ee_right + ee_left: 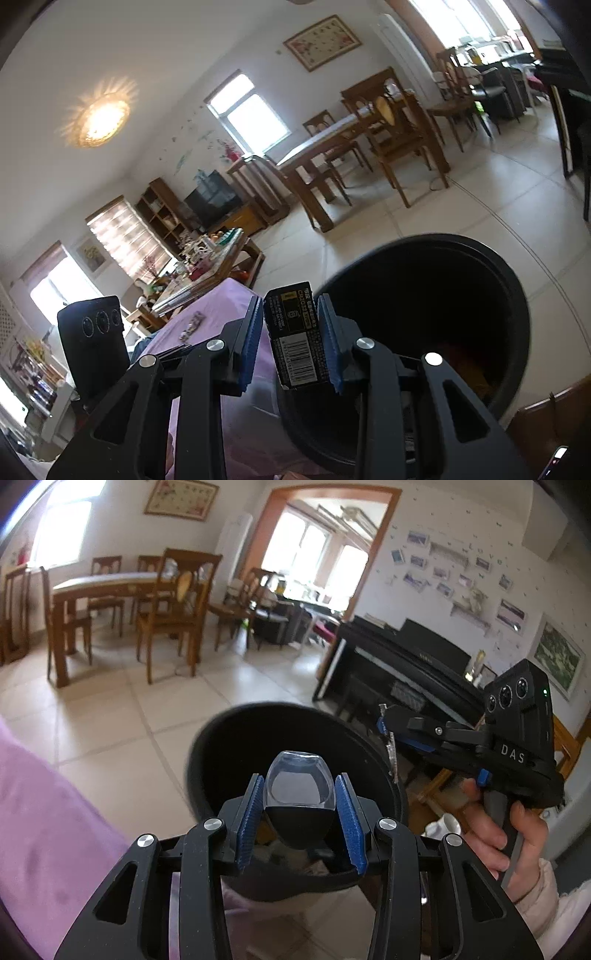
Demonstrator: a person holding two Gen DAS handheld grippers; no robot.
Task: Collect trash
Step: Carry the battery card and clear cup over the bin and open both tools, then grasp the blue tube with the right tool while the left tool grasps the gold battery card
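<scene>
My left gripper [300, 794] is shut on a small case with a black base and a clear plastic lid [297, 788], held over the mouth of a black round trash bin [221, 738]. In the right wrist view my right gripper [291, 334] is shut on a black battery blister card [295, 339] with a barcode, just left of the trash bin's rim [517, 295]. Some litter lies at the bin's bottom. The right gripper [386, 720] also shows at the right of the left wrist view, held by a hand [491, 834] and pinching a thin card edge-on.
A purple cloth [221, 314] covers the table beside the bin, with a small wrapper [192, 325] lying on it. A black piano [406, 661] stands to the right. A wooden dining table and chairs [122, 602] stand across the tiled floor [110, 716].
</scene>
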